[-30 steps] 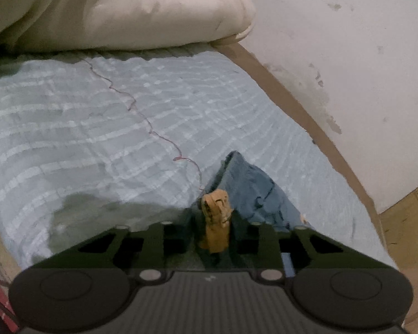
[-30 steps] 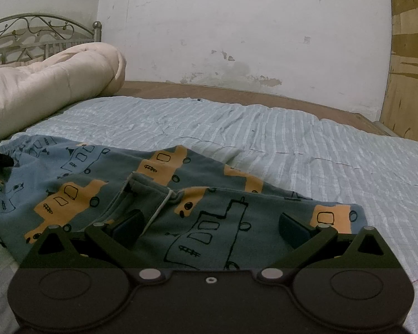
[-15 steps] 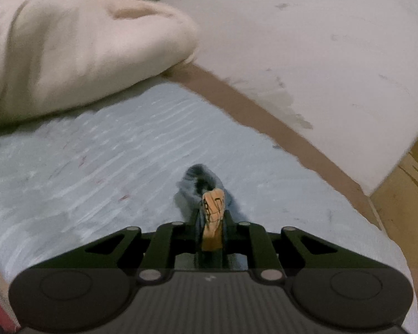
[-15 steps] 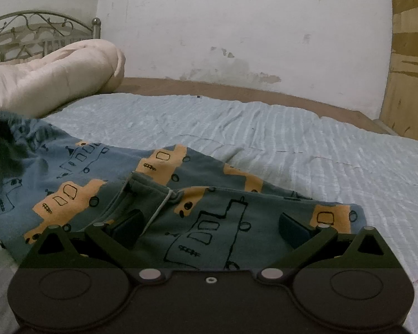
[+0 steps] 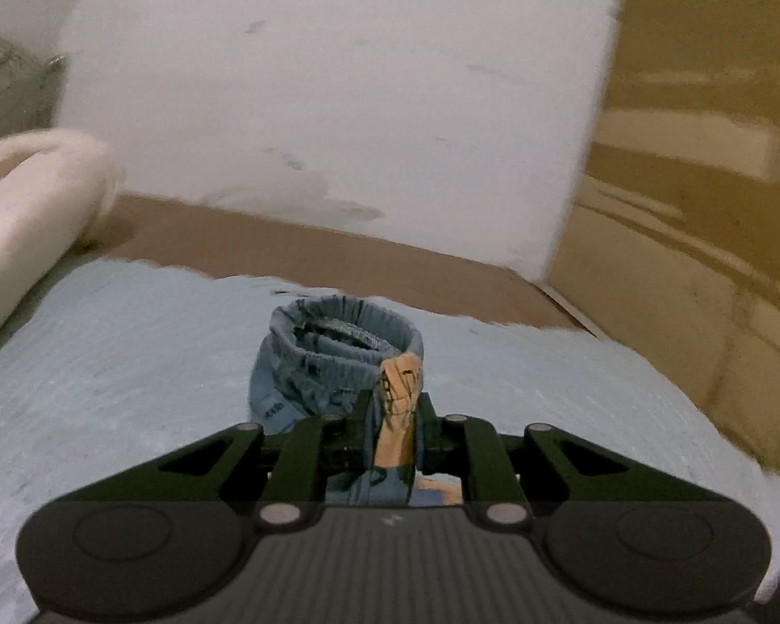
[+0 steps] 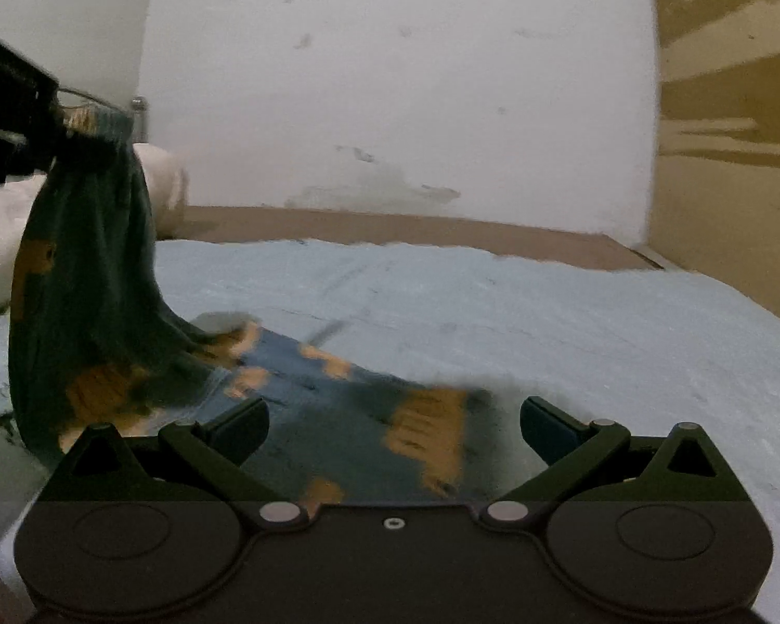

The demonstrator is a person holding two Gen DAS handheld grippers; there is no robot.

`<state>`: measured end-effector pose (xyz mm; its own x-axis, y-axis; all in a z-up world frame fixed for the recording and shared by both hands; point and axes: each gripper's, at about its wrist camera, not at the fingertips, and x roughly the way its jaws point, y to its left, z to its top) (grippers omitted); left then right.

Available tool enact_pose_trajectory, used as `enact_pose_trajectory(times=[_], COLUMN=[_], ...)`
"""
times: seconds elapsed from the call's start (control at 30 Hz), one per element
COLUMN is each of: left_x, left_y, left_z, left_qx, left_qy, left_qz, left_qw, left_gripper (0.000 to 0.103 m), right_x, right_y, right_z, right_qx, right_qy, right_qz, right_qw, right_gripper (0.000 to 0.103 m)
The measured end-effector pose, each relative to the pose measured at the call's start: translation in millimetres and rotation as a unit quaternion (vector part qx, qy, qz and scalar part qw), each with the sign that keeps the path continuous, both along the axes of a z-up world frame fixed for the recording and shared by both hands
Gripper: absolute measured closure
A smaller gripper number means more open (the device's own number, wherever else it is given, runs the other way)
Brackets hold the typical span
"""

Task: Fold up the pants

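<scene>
The pants (image 6: 338, 416) are blue-grey with orange truck prints and lie on the bed. My left gripper (image 5: 396, 416) is shut on one end of the pants (image 5: 338, 359), whose gathered elastic opening bunches up in front of the jaws. In the right wrist view the left gripper (image 6: 10, 119) holds that end high at the upper left, and the cloth hangs down in a curtain to the bed. My right gripper (image 6: 395, 421) is open and empty, its fingers just above the part of the pants that lies flat.
The bed has a light blue striped quilt (image 6: 494, 301). A rolled cream duvet (image 5: 21, 208) lies at the left, with a metal headboard post (image 6: 138, 104) behind it. A brown bed frame edge (image 5: 338, 249) and white wall are beyond; wooden panels (image 5: 702, 208) stand at the right.
My left gripper has lifted its end of the pants up off the bed and swung toward the right. The right gripper has stayed open over the flat part.
</scene>
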<state>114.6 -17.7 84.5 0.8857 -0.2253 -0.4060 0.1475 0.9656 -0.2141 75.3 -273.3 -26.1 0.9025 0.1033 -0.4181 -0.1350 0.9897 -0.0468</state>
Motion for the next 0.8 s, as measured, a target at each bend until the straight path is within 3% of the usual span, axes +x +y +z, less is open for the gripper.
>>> enact_pose_trajectory(times=[0.17,0.43,0.5,0.53,0.57,0.67,0.8], left_x=[-5.9,7.2,12.8,9.3,8.2,4.5,-13.5], left_y=[-73.4,-140.9,-139.3,-137.6,-136.3,-129.9,-115.5], left_z=[-11.1,-69.7,-79.1,-82.8,-83.5,-81.1,-78.2], left_qx=[0.051,0.079,0.073,0.068,0.061,0.059,0.084], left_qy=[0.008,0.099,0.117,0.122,0.122,0.112,0.1], left_qz=[-0.075,-0.145,-0.15,-0.156,-0.159,-0.158,-0.155], left_qw=[0.9959,0.9813,0.979,0.978,0.9778,0.9792,0.9793], left_gripper=[0.087,0.083,0.069,0.05,0.037,0.028,0.014], right_x=[-18.2,-43.1,-47.6,-49.4,-51.0,-49.9,-50.5], right_y=[-38.0,-80.5,-86.0,-89.9,-91.3,-91.0,-93.0], right_z=[-9.2,-22.7,-24.9,-24.8,-25.0,-25.0,-22.0], right_qx=[-0.005,0.006,0.011,0.013,0.015,0.017,0.029], right_qy=[0.021,0.037,0.039,0.039,0.039,0.04,0.039], right_qz=[-0.047,-0.112,-0.122,-0.124,-0.126,-0.127,-0.118], right_qw=[0.999,0.993,0.992,0.991,0.991,0.991,0.992], right_gripper=[0.001,0.001,0.001,0.001,0.001,0.001,0.001])
